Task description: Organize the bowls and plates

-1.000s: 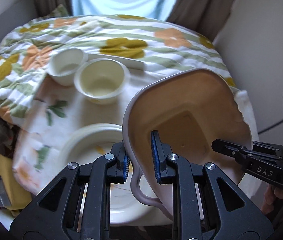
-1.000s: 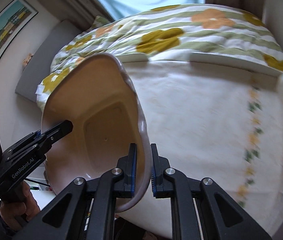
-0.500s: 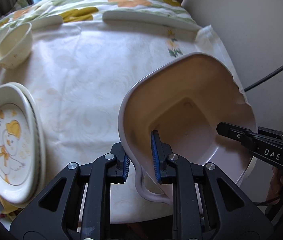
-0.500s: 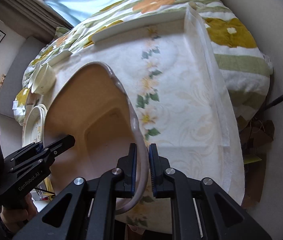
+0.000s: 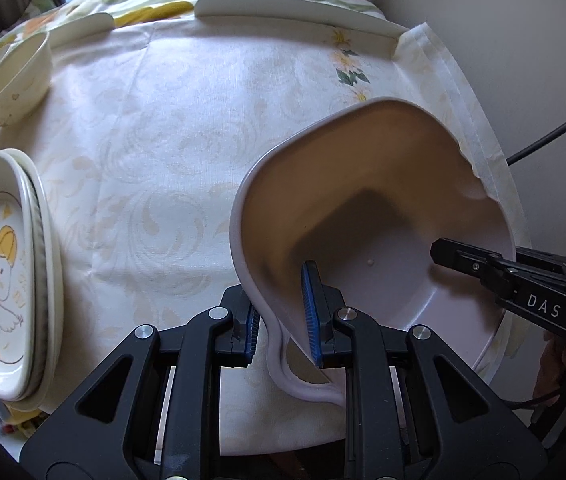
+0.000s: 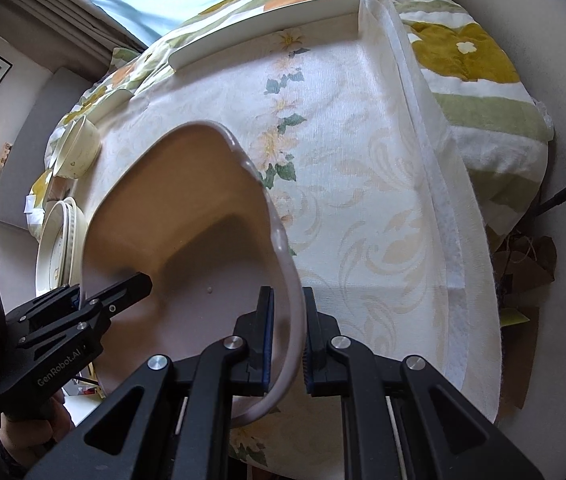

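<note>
Both grippers clamped on pink bowl [image 5: 363,216]
Left gripper [image 5: 283,320] pinches left rim, right gripper [image 6: 287,336] right rim; bowl tilted over tablecloth [image 5: 163,160].

White letters reading "DAS" stand on the black body of the right gripper [image 5: 459,258] as the left wrist view shows it, and "GenRobot.AI" stands in white on the black body of the left gripper [image 6: 139,282] as the right wrist view shows it.
</note>
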Available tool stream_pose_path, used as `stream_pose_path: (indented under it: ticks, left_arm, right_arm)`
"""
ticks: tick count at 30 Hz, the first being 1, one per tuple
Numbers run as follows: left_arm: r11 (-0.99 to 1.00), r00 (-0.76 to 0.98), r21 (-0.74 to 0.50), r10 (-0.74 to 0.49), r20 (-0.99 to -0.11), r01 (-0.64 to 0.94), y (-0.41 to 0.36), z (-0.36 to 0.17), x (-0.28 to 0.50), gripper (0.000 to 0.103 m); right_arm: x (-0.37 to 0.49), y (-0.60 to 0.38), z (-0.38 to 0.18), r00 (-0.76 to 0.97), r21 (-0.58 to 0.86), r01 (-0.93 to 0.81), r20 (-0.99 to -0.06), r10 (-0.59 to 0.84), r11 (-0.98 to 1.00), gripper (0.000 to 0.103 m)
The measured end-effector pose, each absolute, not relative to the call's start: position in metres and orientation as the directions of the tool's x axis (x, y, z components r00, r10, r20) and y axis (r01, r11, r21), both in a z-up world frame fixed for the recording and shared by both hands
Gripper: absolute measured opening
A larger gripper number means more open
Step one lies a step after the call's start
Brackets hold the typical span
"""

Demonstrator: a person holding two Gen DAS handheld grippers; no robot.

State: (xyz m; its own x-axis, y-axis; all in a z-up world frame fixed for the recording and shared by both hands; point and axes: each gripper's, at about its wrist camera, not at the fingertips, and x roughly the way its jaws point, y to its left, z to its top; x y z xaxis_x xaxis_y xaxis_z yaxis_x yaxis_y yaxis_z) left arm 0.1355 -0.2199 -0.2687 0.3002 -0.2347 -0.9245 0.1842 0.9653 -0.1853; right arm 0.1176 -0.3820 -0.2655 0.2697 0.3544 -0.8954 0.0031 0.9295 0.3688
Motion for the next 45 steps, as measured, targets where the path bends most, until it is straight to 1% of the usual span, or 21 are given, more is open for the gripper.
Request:
stream_pose_path:
  ticks: [3, 4, 6, 7, 8, 14, 16, 17, 18, 19, 20, 24, 29, 32, 37, 38, 39, 40, 41, 43, 45]
  left_arm:
    - [0.965, 0.288, -0.173, -0.225, -0.931, 0.195, -0.222, -0.269, 0.135, 0.017]
    - [0.965, 0.287, -0.168, -0.222, -0.932, 0.2, -0.223, -0.27, 0.135, 0.017]
    - [0.966, 0.286, -0.147, -0.205, -0.936, 0.211, -0.226, -0.271, 0.135, 0.017]
    - [0.967, 0.288, -0.135, -0.195, -0.937, 0.215, -0.227, -0.27, 0.134, 0.017]
    - [0.967, 0.289, -0.125, -0.188, -0.939, 0.222, -0.228, -0.27, 0.133, 0.018]
    - [0.964, 0.294, -0.109, -0.18, -0.939, 0.242, -0.233, -0.27, 0.133, 0.019]
    - [0.963, 0.295, -0.119, -0.19, -0.936, 0.242, -0.233, -0.27, 0.133, 0.027]
    - [0.963, 0.295, -0.12, -0.191, -0.936, 0.243, -0.233, -0.27, 0.133, 0.048]
    - [0.962, 0.299, -0.124, -0.196, -0.934, 0.245, -0.232, -0.269, 0.132, 0.078]
    - [0.961, 0.307, -0.127, -0.201, -0.93, 0.245, -0.232, -0.268, 0.132, 0.087]
    - [0.962, 0.321, -0.126, -0.202, -0.925, 0.241, -0.231, -0.266, 0.131, 0.09]
    - [0.963, 0.326, -0.122, -0.199, -0.924, 0.242, -0.229, -0.263, 0.129, 0.09]
    - [0.967, 0.353, -0.098, -0.18, -0.918, 0.237, -0.221, -0.245, 0.121, 0.09]
    - [0.972, 0.398, -0.066, -0.154, -0.905, 0.225, -0.21, -0.219, 0.114, 0.09]
    - [0.984, 0.518, -0.032, -0.12, -0.847, 0.175, -0.177, -0.159, 0.1, 0.09]
    - [0.987, 0.547, -0.021, -0.105, -0.83, 0.157, -0.169, -0.146, 0.097, 0.09]
    - [0.991, 0.579, -0.008, -0.086, -0.811, 0.135, -0.159, -0.132, 0.095, 0.092]
    - [0.993, 0.605, 0.003, -0.068, -0.793, 0.115, -0.151, -0.121, 0.094, 0.095]
    - [0.996, 0.633, 0.019, -0.041, -0.773, 0.087, -0.141, -0.111, 0.093, 0.103]
    - [0.998, 0.673, 0.043, -0.001, -0.739, 0.048, -0.124, -0.097, 0.094, 0.103]
    - [0.998, 0.683, 0.065, 0.036, -0.729, 0.016, -0.102, -0.09, 0.101, 0.103]
  right_arm:
    - [0.118, -0.39, -0.27, 0.273, 0.41, 0.041, -0.882, 0.384, 0.911, 0.011]
    - [0.118, -0.392, -0.271, 0.277, 0.421, 0.05, -0.877, 0.392, 0.906, 0.014]
    - [0.118, -0.397, -0.271, 0.292, 0.454, 0.065, -0.86, 0.418, 0.889, 0.032]
    - [0.117, -0.399, -0.27, 0.304, 0.468, 0.074, -0.852, 0.427, 0.881, 0.053]
    - [0.116, -0.402, -0.269, 0.318, 0.479, 0.084, -0.844, 0.432, 0.874, 0.064]
    - [0.114, -0.407, -0.267, 0.333, 0.501, 0.113, -0.833, 0.442, 0.858, 0.064]
    - [0.113, -0.408, -0.267, 0.334, 0.506, 0.117, -0.83, 0.446, 0.854, 0.064]
    - [0.112, -0.408, -0.267, 0.336, 0.509, 0.118, -0.828, 0.448, 0.853, 0.064]
    - [0.111, -0.407, -0.267, 0.34, 0.51, 0.117, -0.827, 0.449, 0.852, 0.064]
    - [0.112, -0.408, -0.267, 0.342, 0.511, 0.117, -0.826, 0.449, 0.851, 0.064]
    - [0.111, -0.407, -0.266, 0.346, 0.513, 0.117, -0.824, 0.45, 0.85, 0.064]
    - [0.108, -0.407, -0.257, 0.371, 0.504, 0.105, -0.819, 0.437, 0.857, 0.064]
    - [0.1, -0.415, -0.225, 0.424, 0.463, 0.093, -0.819, 0.386, 0.881, 0.064]
    - [0.096, -0.416, -0.197, 0.461, 0.414, 0.069, -0.82, 0.339, 0.908, 0.064]
    - [0.098, -0.4, -0.143, 0.544, 0.358, -0.051, -0.773, 0.326, 0.932, 0.064]
    - [0.1, -0.394, -0.135, 0.553, 0.355, -0.076, -0.762, 0.336, 0.932, 0.066]
    - [0.103, -0.387, -0.127, 0.562, 0.354, -0.1, -0.751, 0.347, 0.93, 0.072]
    - [0.107, -0.38, -0.12, 0.573, 0.356, -0.127, -0.736, 0.361, 0.926, 0.091]
    - [0.111, -0.372, -0.112, 0.585, 0.359, -0.154, -0.717, 0.378, 0.92, 0.103]
    - [0.119, -0.352, -0.1, 0.601, 0.355, -0.202, -0.691, 0.402, 0.913, 0.102]
    - [0.131, -0.33, -0.092, 0.6, 0.345, -0.245, -0.68, 0.421, 0.906, 0.102]
